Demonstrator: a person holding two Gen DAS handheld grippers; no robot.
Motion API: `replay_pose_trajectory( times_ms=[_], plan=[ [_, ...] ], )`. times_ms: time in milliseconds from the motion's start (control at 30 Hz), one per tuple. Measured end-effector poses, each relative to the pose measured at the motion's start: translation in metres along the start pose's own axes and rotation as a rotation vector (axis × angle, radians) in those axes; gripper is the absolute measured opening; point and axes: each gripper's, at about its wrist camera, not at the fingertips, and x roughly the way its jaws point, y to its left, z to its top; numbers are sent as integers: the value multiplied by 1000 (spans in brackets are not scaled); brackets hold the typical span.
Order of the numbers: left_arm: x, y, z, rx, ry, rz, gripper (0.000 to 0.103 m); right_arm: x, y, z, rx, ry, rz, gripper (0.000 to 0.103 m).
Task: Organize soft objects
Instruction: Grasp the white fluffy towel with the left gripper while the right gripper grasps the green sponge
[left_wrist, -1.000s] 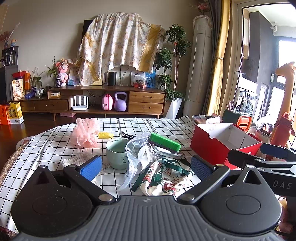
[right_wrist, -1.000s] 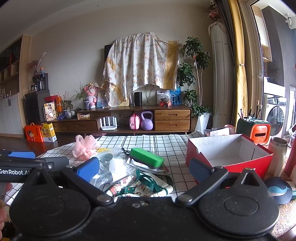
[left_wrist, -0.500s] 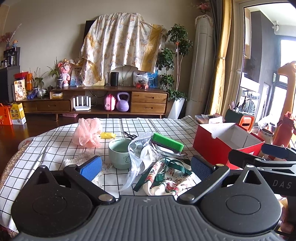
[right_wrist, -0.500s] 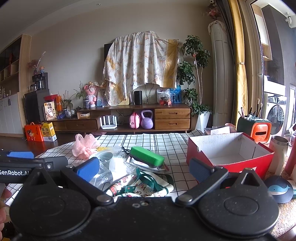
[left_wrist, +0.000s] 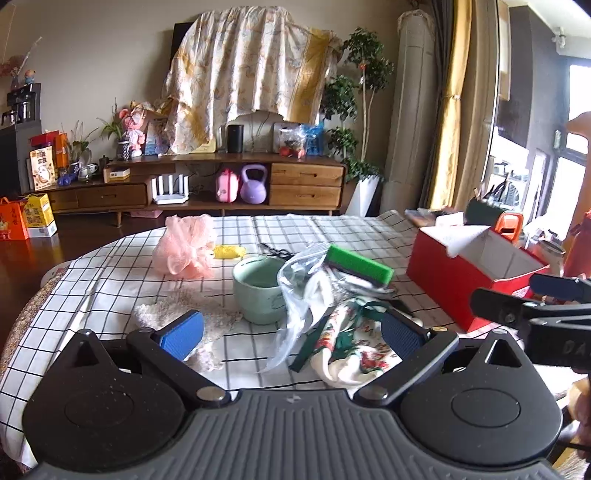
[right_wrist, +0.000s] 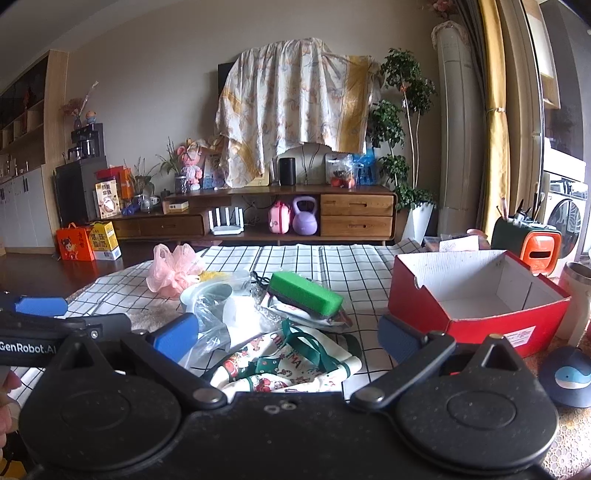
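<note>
Soft things lie heaped on the checked tablecloth (left_wrist: 122, 266). There is a printed cloth bag (left_wrist: 351, 343) with green straps, a green sponge (left_wrist: 360, 264) on a clear plastic bag (left_wrist: 306, 291), a pink mesh puff (left_wrist: 184, 251) and a white fluffy cloth (left_wrist: 177, 314). My left gripper (left_wrist: 291, 332) hovers open just short of the cloth bag and the fluffy cloth. Low over the same cloth bag (right_wrist: 291, 362), my right gripper (right_wrist: 288, 338) is open too. The sponge (right_wrist: 304, 295) lies just beyond it. Neither gripper holds anything.
An open red box (right_wrist: 476, 295) with a white inside stands at the right. A pale green cup (left_wrist: 258, 290) sits mid-table, with a small yellow item (left_wrist: 229, 252) behind it. A steel tumbler (right_wrist: 576, 295), a whale-print object (right_wrist: 569, 376) and an orange and green holder (right_wrist: 532, 240) crowd the right edge.
Both views have shifted a little: the table items now sit slightly higher, and further right in the left wrist view. Nothing on the table moved and both grippers stayed open.
</note>
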Motion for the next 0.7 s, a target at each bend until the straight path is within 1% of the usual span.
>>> replay_pose_trajectory(
  times_ms=[100,233,300,367,433,567,700],
  plan=[
    [14,16,1,-20,27,22,103,14,-5,2,-22,30,18,102],
    [30,41,6,-63,51,59,103,36,-14,8,-59,49,21,99],
    [39,56,9,-106,76,75,103,50,-19,12,-93,52,15,98],
    [48,70,12,-131,89,84,103,65,-24,17,-111,64,12,95],
    [58,79,13,-128,105,112,103,81,-29,22,-115,81,23,92],
    [77,97,13,-138,143,155,103,119,-40,31,-150,131,94,91],
    [94,112,12,-160,184,172,103,155,-46,44,-220,198,174,91]
  ],
)
